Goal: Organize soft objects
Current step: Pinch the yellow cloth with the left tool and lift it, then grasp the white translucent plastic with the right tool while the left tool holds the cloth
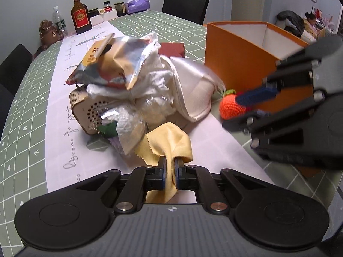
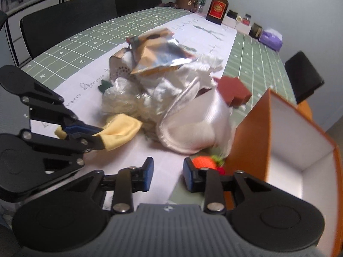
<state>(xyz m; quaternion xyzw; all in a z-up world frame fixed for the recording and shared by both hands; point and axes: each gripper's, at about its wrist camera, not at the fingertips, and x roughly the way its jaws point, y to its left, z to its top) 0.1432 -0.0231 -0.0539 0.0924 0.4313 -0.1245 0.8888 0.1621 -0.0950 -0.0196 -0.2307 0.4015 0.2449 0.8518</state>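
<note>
While left gripper [image 1: 169, 170] pinches yellow cloth [image 1: 171, 141], right gapes.

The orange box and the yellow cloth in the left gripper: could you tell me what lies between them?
In the right wrist view, the white padded fabric and the crocheted orange fruit lie between the orange box and the yellow cloth pinched in the left gripper.

At the far end of the green grid-patterned tablecloth [image 1: 32, 98] stand an amber glass liquor bottle with a red label [image 1: 79, 14], a clear plastic water bottle [image 1: 58, 19], a brown bear-shaped figurine [image 1: 48, 32] and a purple tissue pack [image 1: 137, 5], with black chairs [image 1: 185, 6] alongside.
</note>
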